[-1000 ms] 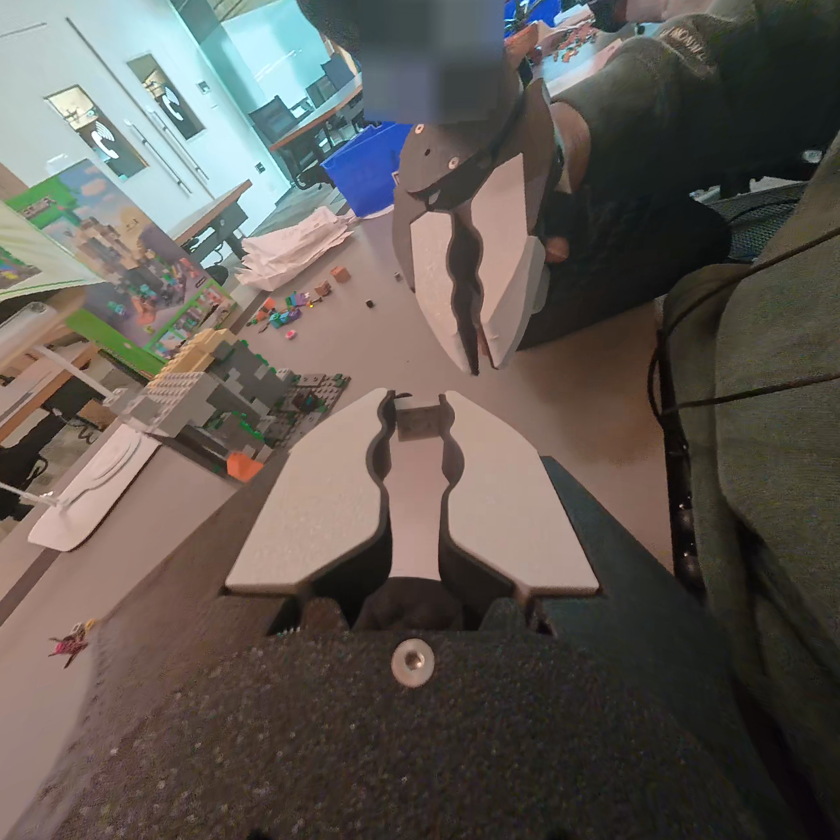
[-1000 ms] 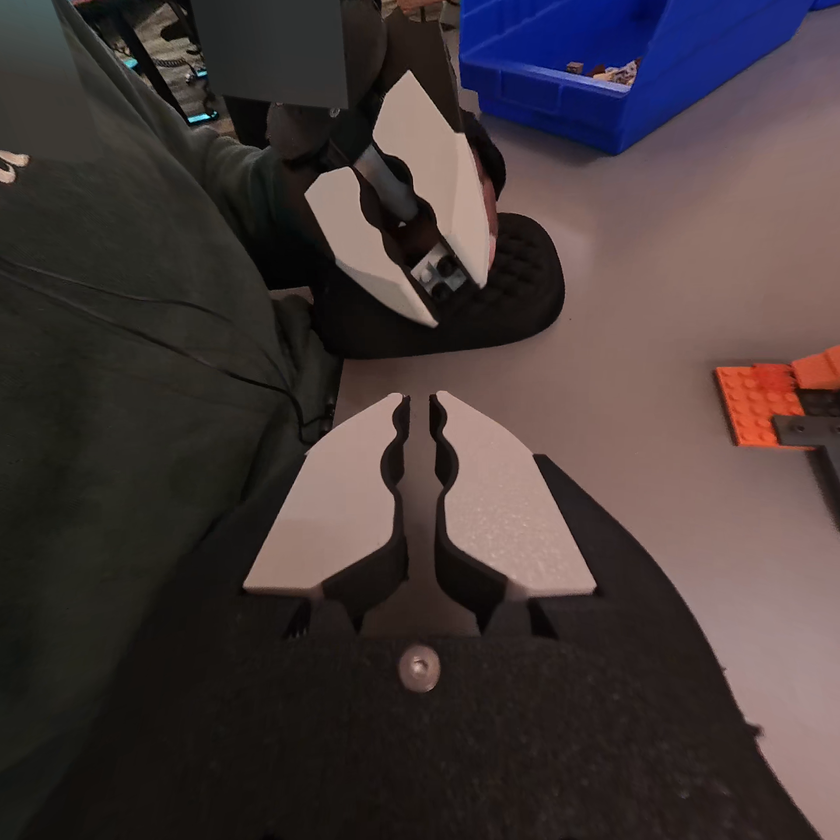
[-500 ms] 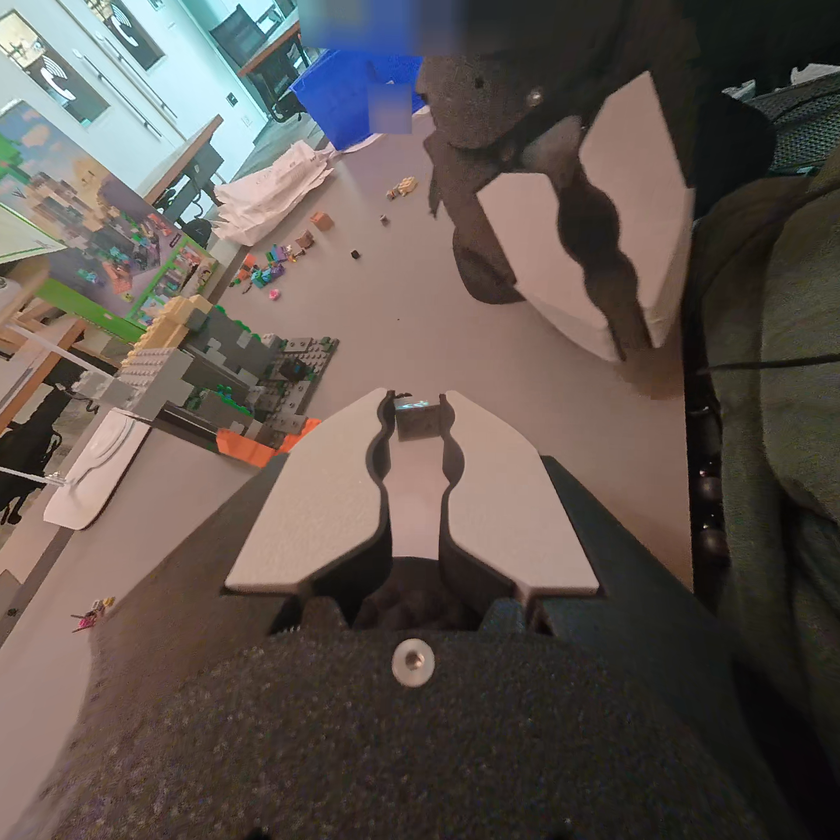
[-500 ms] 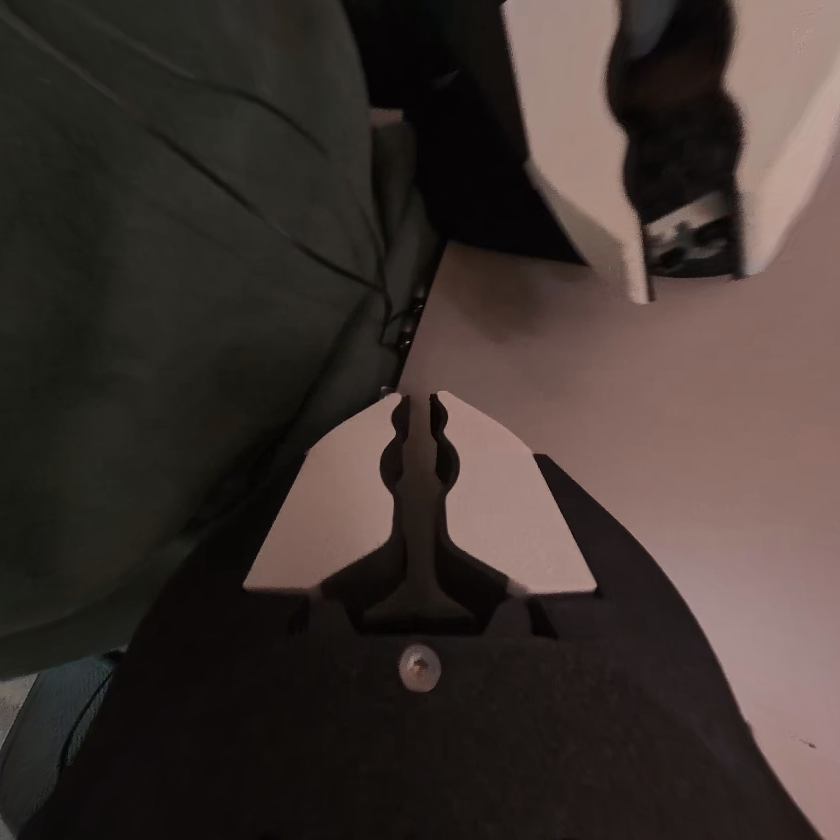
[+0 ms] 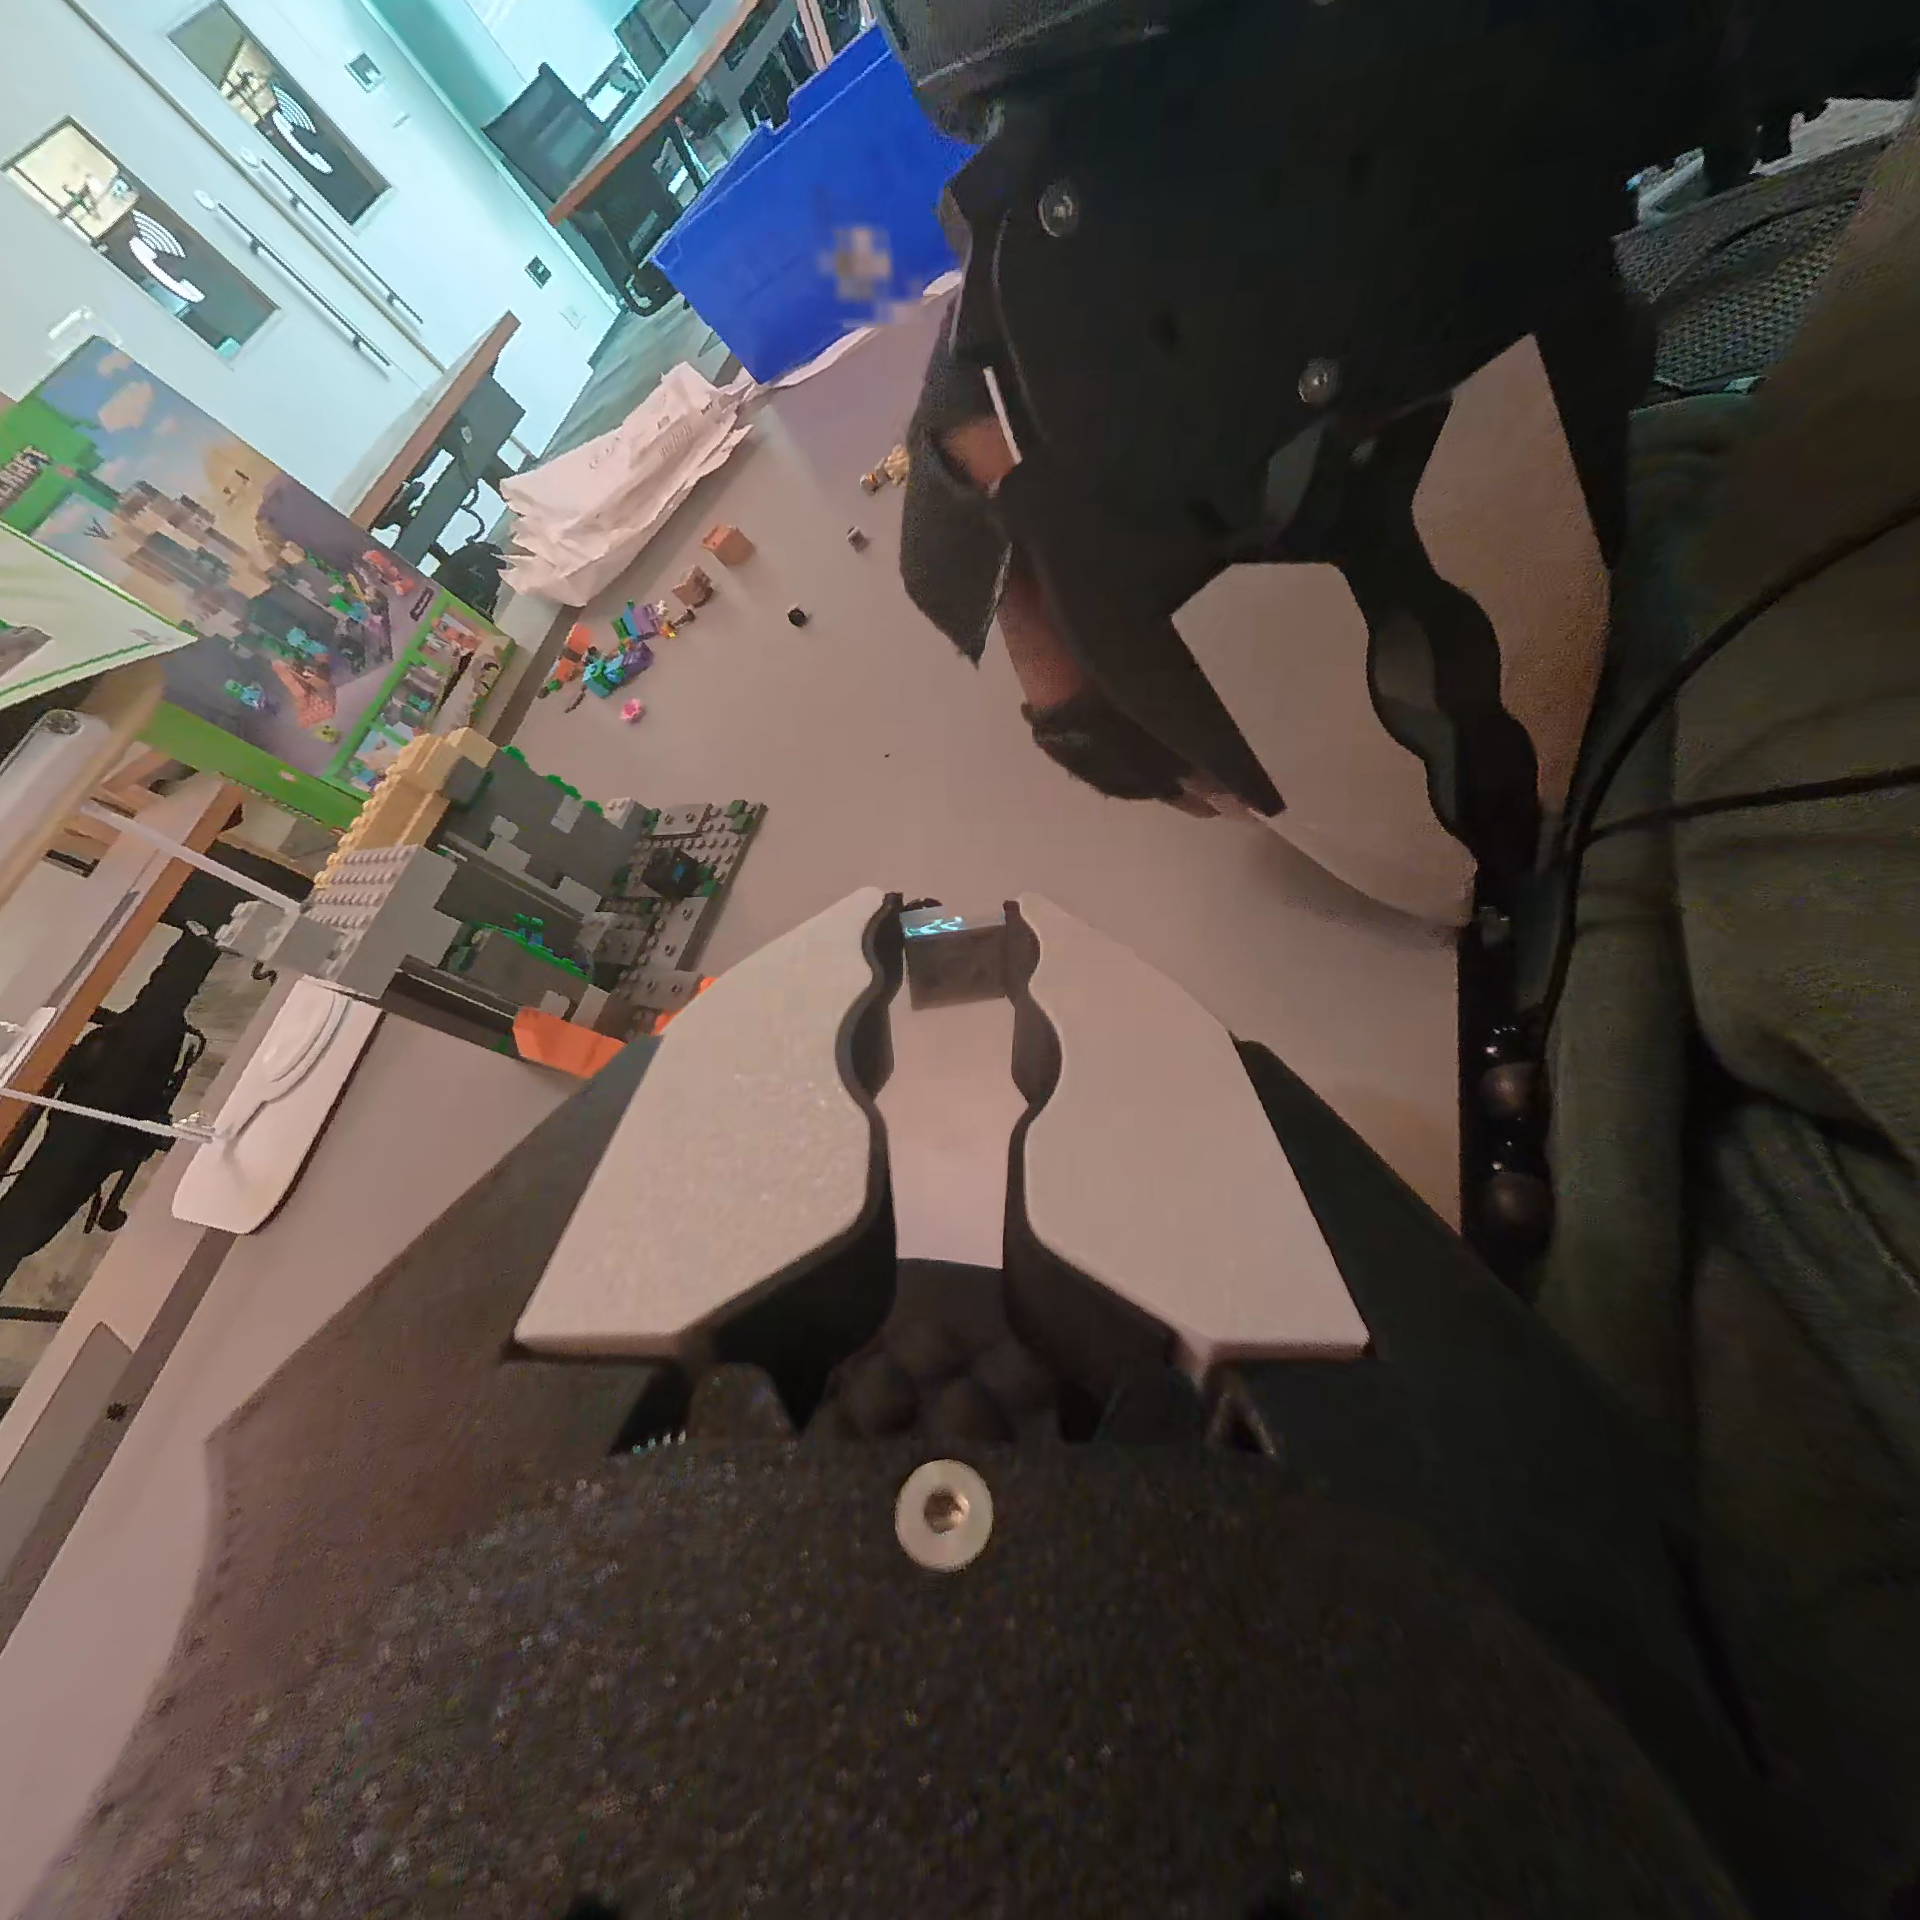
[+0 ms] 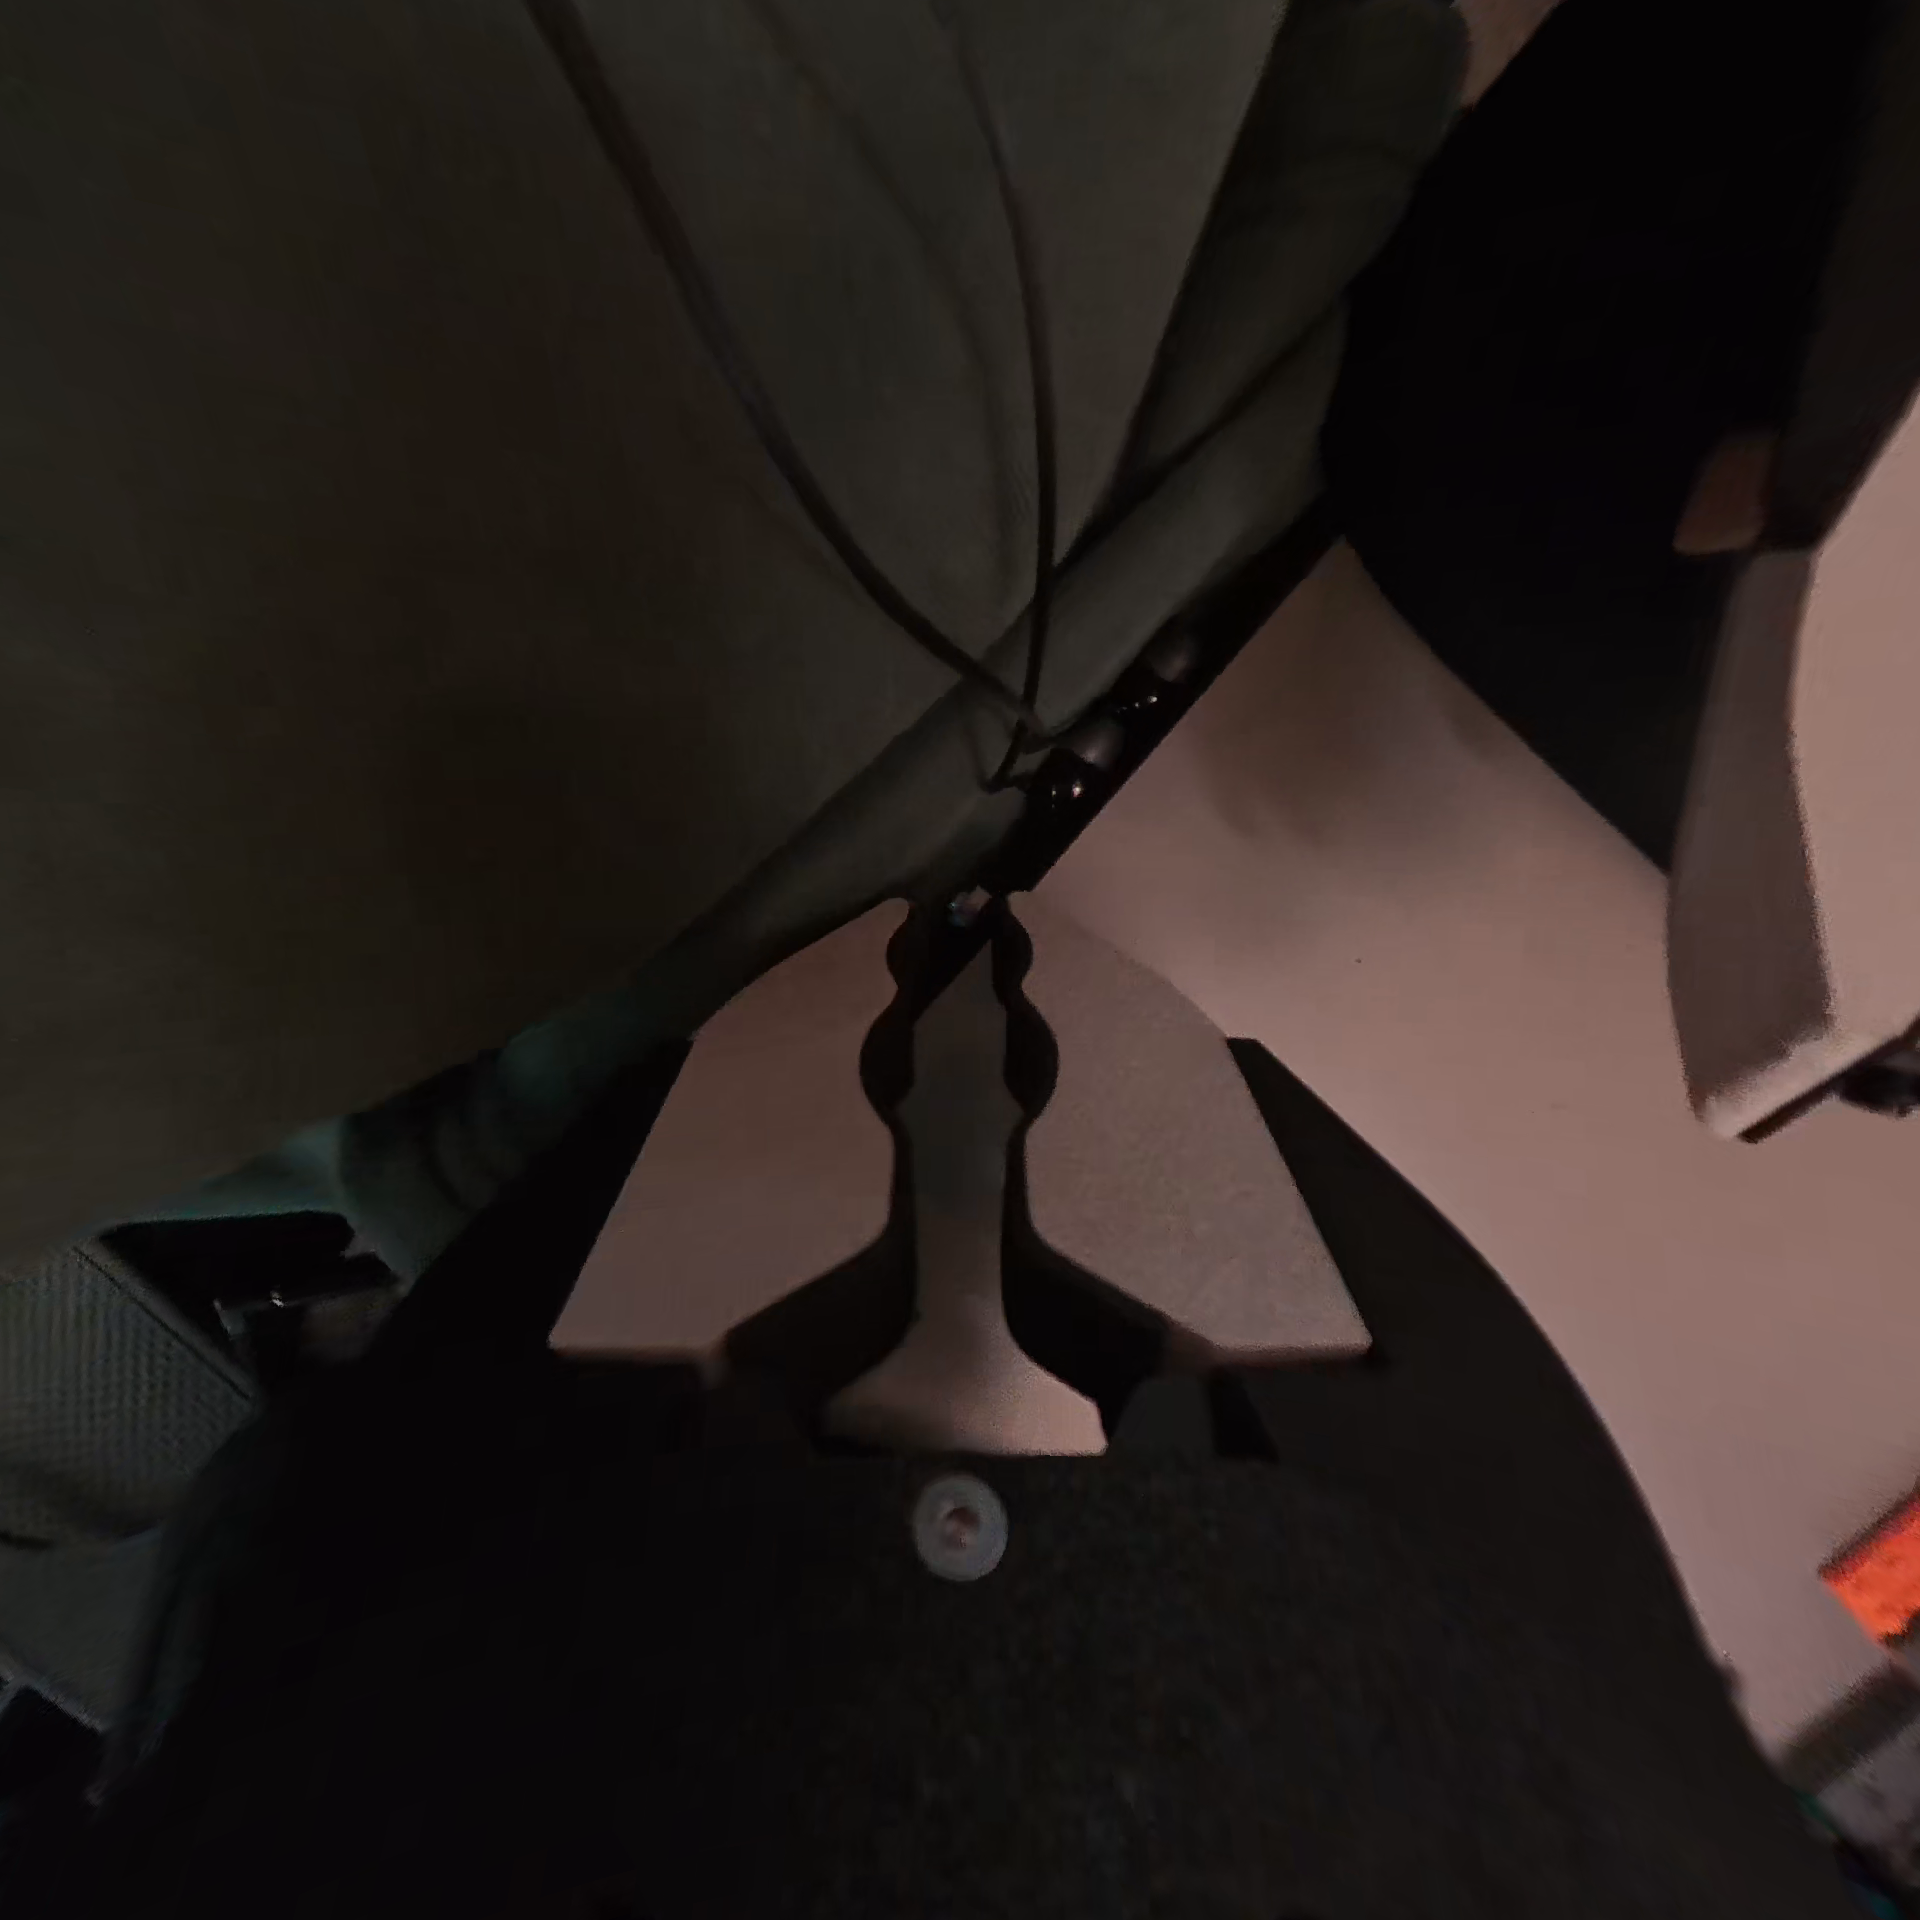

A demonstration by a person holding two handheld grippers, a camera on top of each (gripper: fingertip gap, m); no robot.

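My left gripper [image 5: 954, 920] is shut on a small dark grey brick [image 5: 956, 961] pinched at its fingertips, a little above the grey table [image 5: 935, 748]. My right gripper [image 6: 956, 909] is nearly closed, with only a narrow slit between its jaws and nothing visible in it. It points at the table's near edge, against a person's dark green garment [image 6: 520, 416]. It also shows large in the left wrist view [image 5: 1455, 873], just ahead and to the right of the left one. The left gripper's white finger [image 6: 1766, 831] shows at the right edge of the dim right wrist view.
A grey and tan brick build [image 5: 499, 862] stands on a studded baseplate to the left, with an orange plate [image 5: 566, 1039] by it. Beyond are a toy box [image 5: 260, 623], loose small bricks [image 5: 623, 655], white paper bags [image 5: 623, 478] and a blue bin [image 5: 810, 239]. My hands' fingertips stand some 11 cm from each other.
The right gripper has swung from facing the left gripper toward the table's near edge and the garment. It now looms closer in the left view. The left gripper still holds the brick.
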